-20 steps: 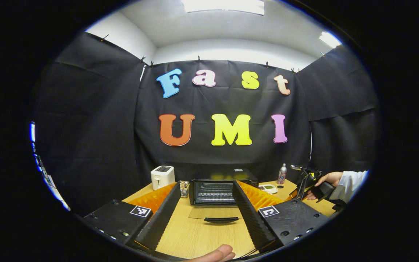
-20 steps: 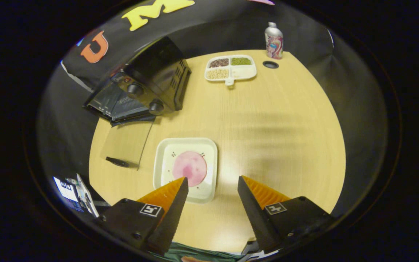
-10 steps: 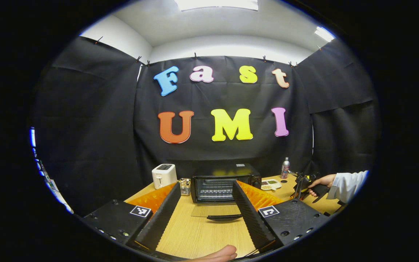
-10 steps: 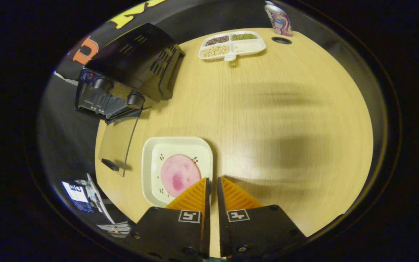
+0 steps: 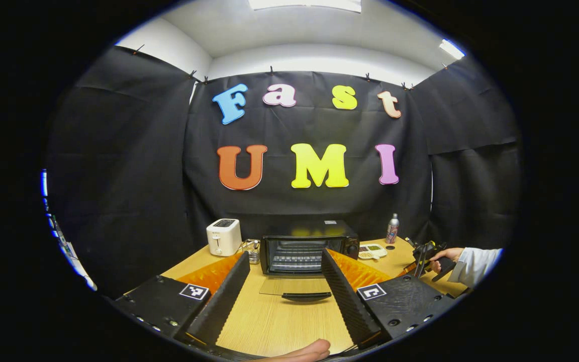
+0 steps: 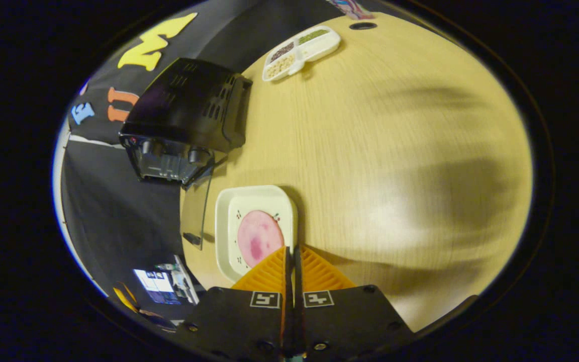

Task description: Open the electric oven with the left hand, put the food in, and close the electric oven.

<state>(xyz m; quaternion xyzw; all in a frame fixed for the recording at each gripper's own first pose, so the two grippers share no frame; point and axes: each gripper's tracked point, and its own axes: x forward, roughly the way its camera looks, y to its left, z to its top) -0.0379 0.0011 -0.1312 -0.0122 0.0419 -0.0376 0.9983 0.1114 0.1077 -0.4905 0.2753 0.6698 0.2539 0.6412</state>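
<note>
**Now pinched on the plate rim: lift level and feed it into the open oven**

Right now the right gripper (image 6: 290,254) has its fingers pressed together on the near right rim of the plate (image 6: 229,216), which carries a pink slice of food (image 6: 259,237). It looks like a thin edge grip, so the lift should go slowly, with the plate kept level so the food does not slide. The electric oven (image 6: 184,125) stands ahead and to the left of this gripper, its glass door (image 6: 196,211) folded down flat onto the surface (image 6: 380,151) just left of the plate. The plate should rise above that door before swinging left, then travel straight into the cavity.

The left gripper (image 5: 283,289) is spread wide and holds nothing, hovering back from the oven (image 5: 304,249), whose door handle (image 5: 306,296) lies between its fingers, farther ahead.

Compared with a second ago, the right gripper's fingers have gone from wide apart to closed on the rim, and the left gripper has drawn slightly back from the oven.
</note>
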